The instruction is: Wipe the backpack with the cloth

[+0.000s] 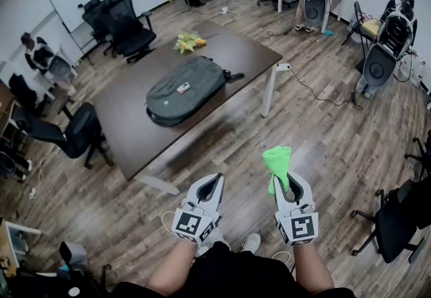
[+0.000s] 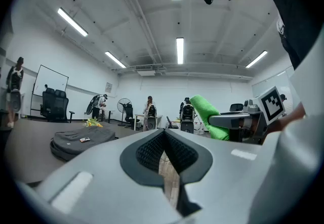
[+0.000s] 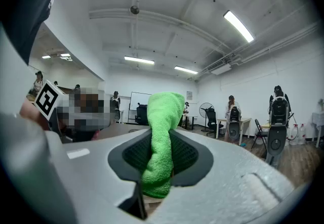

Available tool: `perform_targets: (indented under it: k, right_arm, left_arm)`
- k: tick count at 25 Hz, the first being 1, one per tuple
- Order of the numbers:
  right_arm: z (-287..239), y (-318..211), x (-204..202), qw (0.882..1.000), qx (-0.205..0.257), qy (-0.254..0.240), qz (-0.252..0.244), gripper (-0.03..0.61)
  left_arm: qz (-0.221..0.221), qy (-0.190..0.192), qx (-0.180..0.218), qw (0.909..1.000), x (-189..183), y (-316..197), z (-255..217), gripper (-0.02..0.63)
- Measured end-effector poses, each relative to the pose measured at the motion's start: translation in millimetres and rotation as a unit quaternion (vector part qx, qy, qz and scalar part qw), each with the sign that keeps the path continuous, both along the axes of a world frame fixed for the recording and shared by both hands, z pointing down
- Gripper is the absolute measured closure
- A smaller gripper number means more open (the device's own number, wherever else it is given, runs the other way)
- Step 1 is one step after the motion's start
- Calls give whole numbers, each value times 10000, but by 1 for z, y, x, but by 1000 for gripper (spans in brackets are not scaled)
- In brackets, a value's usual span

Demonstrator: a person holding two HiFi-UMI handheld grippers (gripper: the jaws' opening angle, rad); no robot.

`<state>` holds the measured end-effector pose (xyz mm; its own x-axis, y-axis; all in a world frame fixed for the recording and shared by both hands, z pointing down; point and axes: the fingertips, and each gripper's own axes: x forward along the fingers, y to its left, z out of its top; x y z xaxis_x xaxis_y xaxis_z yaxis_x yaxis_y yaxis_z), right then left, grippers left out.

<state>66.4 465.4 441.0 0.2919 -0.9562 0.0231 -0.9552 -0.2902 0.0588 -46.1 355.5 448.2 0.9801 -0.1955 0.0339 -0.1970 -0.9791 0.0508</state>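
Head view: backpack (image 1: 185,88) lies flat mid-table (image 1: 128,135), yellow flowers (image 1: 188,41) near far edge. Left gripper (image 1: 214,180) & right gripper (image 1: 286,179) are off the table, over floor past its near edge.
Left gripper view: jaws pressed together, nothing btwn.
Right gripper view: jaws pinch the green cloth (image 3: 163,112), which sticks up past the tips.

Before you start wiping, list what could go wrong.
1. The green microfibre cloth sits bunched in a narrow roll in the right tongs; it may wipe with little contact or slip out.
2. A small white object lies on the grey fabric backpack; a pass could sweep it off.
3. The yellow flowers lie just beyond the backpack on the dark brown table; a long stroke might hit them.
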Motion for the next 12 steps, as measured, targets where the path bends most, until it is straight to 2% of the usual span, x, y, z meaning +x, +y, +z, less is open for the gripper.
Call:
perform_targets:
  k: [3,9,12]
  right_arm:
    - [-1,-7,-3,10000,14,28,-52,492]
    - [-4,-23,-4,9999,-15,142,-68,492]
    - [-9,-30,-7,9999,129,56,-86,492]
  left_arm:
    - [104,-23,144,9998,-1,-1,2,597]
    - [63,-53,216,9997,-5,-13,6,594]
    - [-32,-97,290,9995,-6,-24,3,595]
